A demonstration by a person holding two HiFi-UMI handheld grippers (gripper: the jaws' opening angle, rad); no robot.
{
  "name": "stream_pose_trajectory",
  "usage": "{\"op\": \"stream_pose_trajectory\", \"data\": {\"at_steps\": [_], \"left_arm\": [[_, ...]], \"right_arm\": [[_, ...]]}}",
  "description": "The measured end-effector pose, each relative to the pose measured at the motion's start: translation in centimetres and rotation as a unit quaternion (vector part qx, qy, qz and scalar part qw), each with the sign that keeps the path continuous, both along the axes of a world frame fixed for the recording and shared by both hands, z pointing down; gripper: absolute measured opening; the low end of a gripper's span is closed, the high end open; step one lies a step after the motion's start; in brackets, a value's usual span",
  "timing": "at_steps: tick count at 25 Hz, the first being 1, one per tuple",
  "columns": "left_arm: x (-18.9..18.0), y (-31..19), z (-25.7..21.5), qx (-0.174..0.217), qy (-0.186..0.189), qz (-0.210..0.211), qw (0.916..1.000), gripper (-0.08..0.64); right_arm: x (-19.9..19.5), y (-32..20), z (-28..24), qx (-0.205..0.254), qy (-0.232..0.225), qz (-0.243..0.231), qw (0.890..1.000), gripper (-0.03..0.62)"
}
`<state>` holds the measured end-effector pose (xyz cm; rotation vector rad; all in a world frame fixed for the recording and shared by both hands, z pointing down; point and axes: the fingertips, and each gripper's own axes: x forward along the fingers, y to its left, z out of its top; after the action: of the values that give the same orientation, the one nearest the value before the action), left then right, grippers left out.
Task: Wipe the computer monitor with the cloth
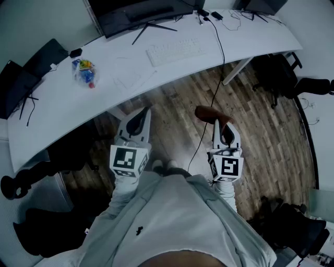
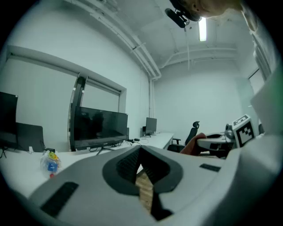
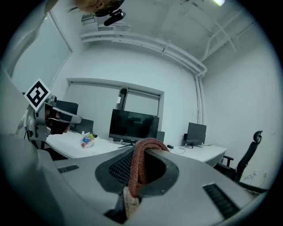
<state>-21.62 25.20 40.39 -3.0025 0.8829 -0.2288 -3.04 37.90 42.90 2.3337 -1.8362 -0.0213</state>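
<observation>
The dark computer monitor [image 1: 141,15] stands at the far side of the curved white desk [image 1: 62,114]; it also shows ahead in the left gripper view [image 2: 99,126] and the right gripper view [image 3: 133,126]. A reddish-brown cloth [image 1: 209,113] hangs over one jaw of my right gripper [image 1: 222,130], which is shut on the cloth [image 3: 137,170]. My left gripper [image 1: 143,116] is held beside it, shut with nothing in it [image 2: 140,152]. Both grippers hover over the wooden floor, short of the desk's near edge and well away from the monitor.
A white keyboard [image 1: 175,52] lies in front of the monitor, and a clear bag of colourful items [image 1: 84,73] sits to the left. A black cable [image 1: 211,99] drops from the desk to the floor. Office chairs [image 1: 284,78] stand at the right. Another screen [image 1: 15,86] is at the far left.
</observation>
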Motion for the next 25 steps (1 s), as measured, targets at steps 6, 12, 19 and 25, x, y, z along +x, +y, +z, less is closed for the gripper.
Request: {"op": "stream_pose_trajectory", "data": {"at_steps": [6,12,19,25], "left_arm": [[0.8,0.8,0.0,0.004,-0.001,-0.001,1.0000,0.020],[1.8,1.8,0.4,0.008,-0.010,-0.005,0.9999,0.020],[3.1,2.0,0.7,0.007,-0.015,-0.006,0.9998,0.020],[5.4,-1.2,2.4,-0.003,-0.018,0.003,0.9998,0.020]], "right_arm": [[1.1,0.7,-0.1,0.005,0.007,0.005,1.000,0.036],[2.6,2.1,0.1,0.016,0.000,0.009,1.000,0.036],[4.3,2.7,1.0,0.023,-0.020,0.016,0.999,0.036],[6.7,-0.4,2.0,0.024,-0.027,0.021,0.999,0.037]]}}
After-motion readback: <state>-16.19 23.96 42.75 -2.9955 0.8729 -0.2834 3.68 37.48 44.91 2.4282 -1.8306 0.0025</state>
